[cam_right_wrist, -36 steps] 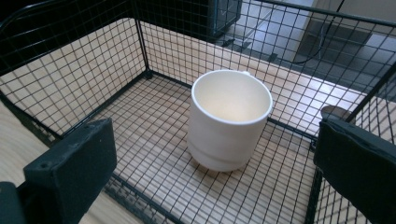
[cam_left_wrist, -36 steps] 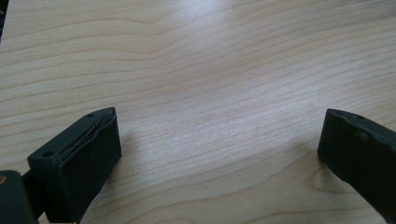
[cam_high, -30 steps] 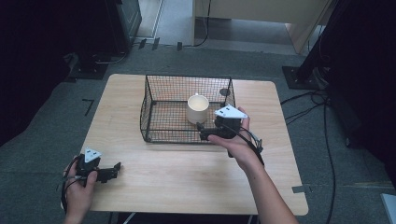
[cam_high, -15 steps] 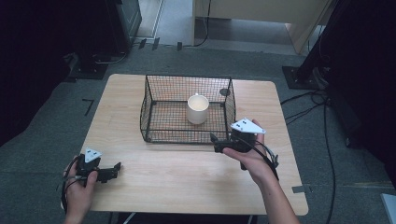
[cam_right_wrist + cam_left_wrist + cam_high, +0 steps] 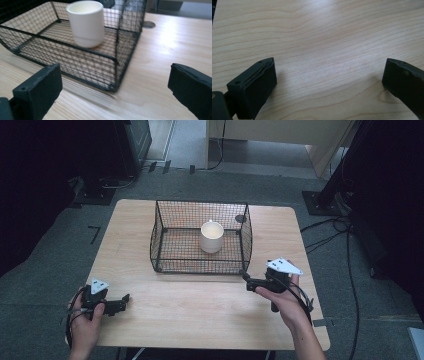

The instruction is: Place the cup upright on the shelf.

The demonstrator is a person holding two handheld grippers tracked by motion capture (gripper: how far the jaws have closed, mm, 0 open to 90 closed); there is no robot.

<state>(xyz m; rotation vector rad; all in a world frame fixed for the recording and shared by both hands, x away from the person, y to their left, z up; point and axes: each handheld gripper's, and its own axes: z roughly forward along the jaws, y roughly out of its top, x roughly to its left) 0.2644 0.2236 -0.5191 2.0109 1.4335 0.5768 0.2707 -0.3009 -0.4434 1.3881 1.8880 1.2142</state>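
A white cup (image 5: 212, 236) stands upright inside a black wire basket (image 5: 170, 265) at the middle of the wooden table (image 5: 200, 300). The right gripper view has the cup (image 5: 86, 23) behind the basket's mesh wall (image 5: 82, 62). My right gripper (image 5: 246, 279) is open and empty, just outside the basket's front right corner, jaws pointing left. My left gripper (image 5: 125, 302) rests open near the table's front left corner with bare wood (image 5: 329, 50) between its jaws.
A dark round hole (image 5: 240, 218) sits in the tabletop behind the basket's right side. Black stands and cables (image 5: 345, 235) lie on the grey floor around the table. Bare wood stretches between the two grippers along the front.
My right gripper has drawn back out of the basket, toward the front right, leaving the cup standing inside. The left gripper has stayed put.
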